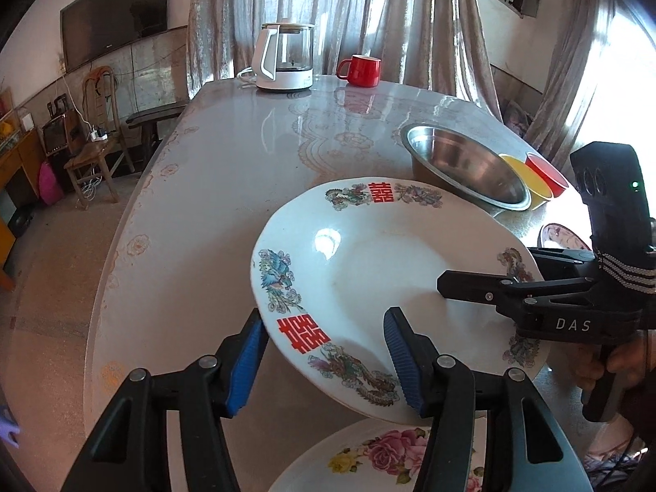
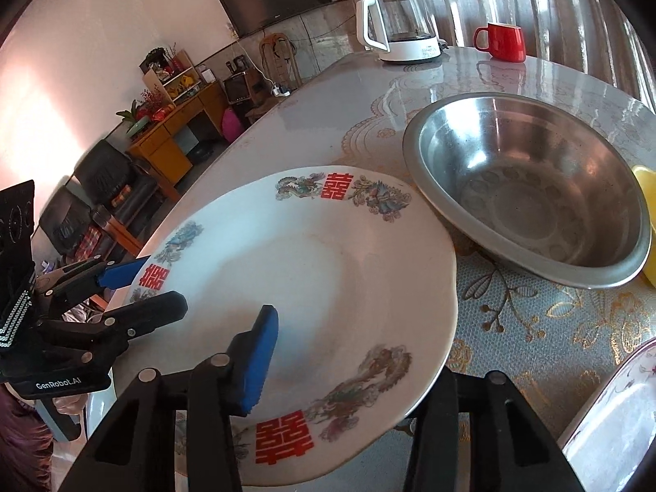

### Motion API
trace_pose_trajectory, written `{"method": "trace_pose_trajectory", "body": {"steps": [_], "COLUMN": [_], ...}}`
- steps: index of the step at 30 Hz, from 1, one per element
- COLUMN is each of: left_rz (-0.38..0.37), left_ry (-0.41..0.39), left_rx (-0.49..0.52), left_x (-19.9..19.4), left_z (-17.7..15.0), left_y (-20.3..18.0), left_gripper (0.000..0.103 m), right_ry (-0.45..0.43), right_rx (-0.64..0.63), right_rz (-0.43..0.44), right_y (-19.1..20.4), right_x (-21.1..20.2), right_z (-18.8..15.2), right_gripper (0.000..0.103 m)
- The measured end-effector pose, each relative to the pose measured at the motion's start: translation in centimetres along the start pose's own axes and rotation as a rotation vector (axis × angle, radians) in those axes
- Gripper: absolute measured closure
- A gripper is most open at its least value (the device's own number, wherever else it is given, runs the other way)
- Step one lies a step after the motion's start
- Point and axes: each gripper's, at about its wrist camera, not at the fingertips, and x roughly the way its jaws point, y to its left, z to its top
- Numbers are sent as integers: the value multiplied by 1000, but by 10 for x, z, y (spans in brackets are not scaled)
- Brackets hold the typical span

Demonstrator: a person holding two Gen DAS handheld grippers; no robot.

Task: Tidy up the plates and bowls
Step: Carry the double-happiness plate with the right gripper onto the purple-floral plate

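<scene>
The white plate (image 1: 369, 270) with red characters and dragon pictures was held tilted above the worktop (image 1: 246, 156), just in front of the steel bowl (image 1: 463, 164). The left gripper (image 1: 324, 363) pointed steeply downward, and its jaws stood on both sides of the plate's near rim: one blue pad lay over the plate's upper face, the other under its edge. Whether they really pressed the rim, I cannot tell. The right gripper (image 2: 340, 373) came from the opposite side of the plate, also inclined downward. One of its blue pads rested on the plate's upper face, and the other finger was hidden below the plate, so its jaws looked clamped on the rim. Under the plate, a flowered plate (image 1: 381, 459) lay on the worktop. A yellow bowl (image 1: 529, 184) and a red bowl (image 1: 547, 174) stood beside the steel bowl, on its right. Beyond the steel bowl, a kettle (image 1: 285, 57) and a red mug (image 1: 363, 69) stood well apart from the plate.
</scene>
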Motion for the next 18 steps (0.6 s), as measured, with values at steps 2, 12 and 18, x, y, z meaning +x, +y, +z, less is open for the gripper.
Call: {"method": "trace_pose_trajectory", "body": {"steps": [2, 12, 18], "left_rz": [-2, -68, -101], "left_ry": [-12, -79, -101], "left_rx": [-4, -5, 21], "left_x": [-7, -46, -57], "left_z": [-3, -12, -16], "left_y": [-4, -37, -67], "left_gripper": [44, 45, 45], "right_ry": [-6, -78, -117], "right_rx": [0, -10, 3], "right_rz": [4, 37, 20], "right_y": [-1, 2, -4], "right_x": [-4, -53, -82], "right_z": [-1, -21, -39], "right_gripper": [58, 58, 58]}}
